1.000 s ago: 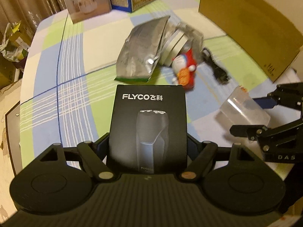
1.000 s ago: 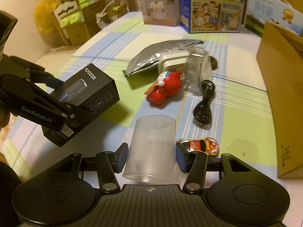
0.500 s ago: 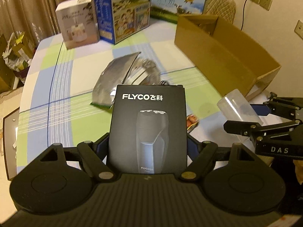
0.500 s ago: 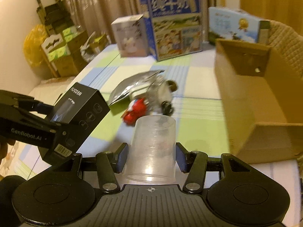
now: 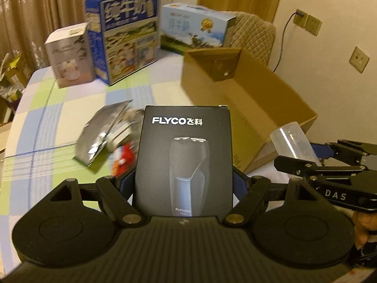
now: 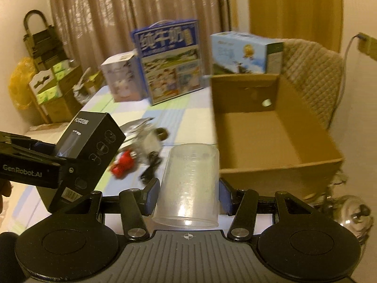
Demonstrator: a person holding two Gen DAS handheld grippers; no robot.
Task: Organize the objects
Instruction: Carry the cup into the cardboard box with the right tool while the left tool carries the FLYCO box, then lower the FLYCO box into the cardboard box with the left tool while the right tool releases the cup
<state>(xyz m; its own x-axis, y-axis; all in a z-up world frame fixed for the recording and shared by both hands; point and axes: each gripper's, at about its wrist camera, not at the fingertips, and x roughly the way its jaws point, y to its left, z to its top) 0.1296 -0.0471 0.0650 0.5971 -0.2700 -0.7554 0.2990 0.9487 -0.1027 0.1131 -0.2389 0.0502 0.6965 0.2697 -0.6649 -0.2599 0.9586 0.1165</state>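
Midway: left gripper (image 5: 183, 184) clamped on black rectangular shaver box (image 5: 185, 158), right gripper (image 6: 187, 195) gripping clear plastic measuring cup (image 6: 188, 184), open brown cardboard box (image 6: 271, 139) empty, silver foil pouch (image 5: 99, 136) and red toy (image 6: 122, 165) left on checked surface (image 5: 47, 122).

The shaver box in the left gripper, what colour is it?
Black, with white FLYCO lettering and a shaver picture; the shaver box shows best in the left wrist view.

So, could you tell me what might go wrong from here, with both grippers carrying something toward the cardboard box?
1. The clear plastic cup is smooth and tapered; it could slip from the right gripper.
2. The two grippers are close, so the black shaver box in the left gripper might knock the cup.
3. Either item could catch the cardboard box wall.
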